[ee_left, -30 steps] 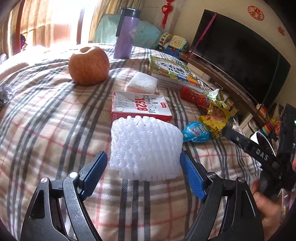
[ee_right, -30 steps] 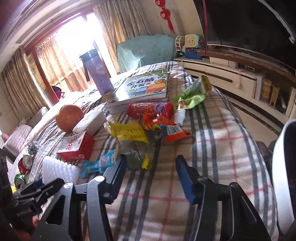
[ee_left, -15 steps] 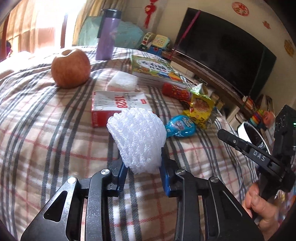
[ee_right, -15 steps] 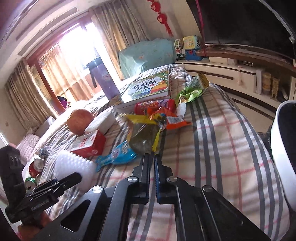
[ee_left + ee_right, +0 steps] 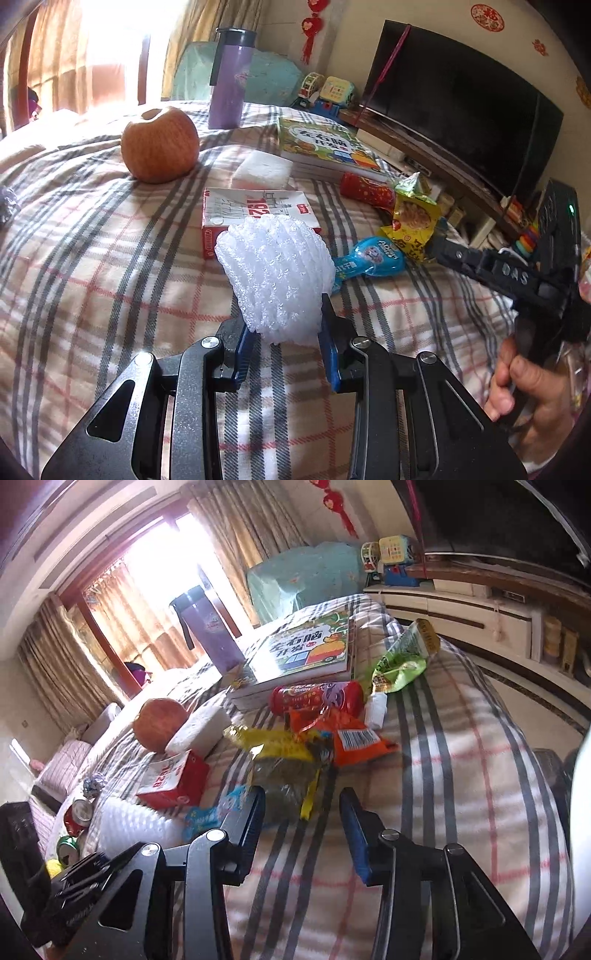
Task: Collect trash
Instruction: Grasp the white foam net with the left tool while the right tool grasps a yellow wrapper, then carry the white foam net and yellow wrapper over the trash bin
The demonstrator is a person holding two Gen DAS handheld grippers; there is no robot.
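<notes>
Since the earlier frame, left claw (image 5: pixel 284 341) has clamped the white foam net (image 5: pixel 275 280). Right claw (image 5: pixel 301 825) is opening, empty, before the yellow wrapper (image 5: pixel 275 744). Next move, by my judgement: grasp that wrapper.

A white foam fruit net (image 5: pixel 277 280) stands squeezed at its lower end, bulging above. Beside it on the plaid blanket (image 5: pixel 92 295) lie a blue wrapper (image 5: pixel 369 258), a yellow snack bag (image 5: pixel 273 744), an orange one (image 5: pixel 351 738) and a green one (image 5: pixel 402 661), all crumpled.

We see a woven plaid cloth blanket (image 5: pixel 92 258), white foam netting (image 5: pixel 277 277), glossy crinkled wrappers (image 5: pixel 280 746), probably plastic film.
</notes>
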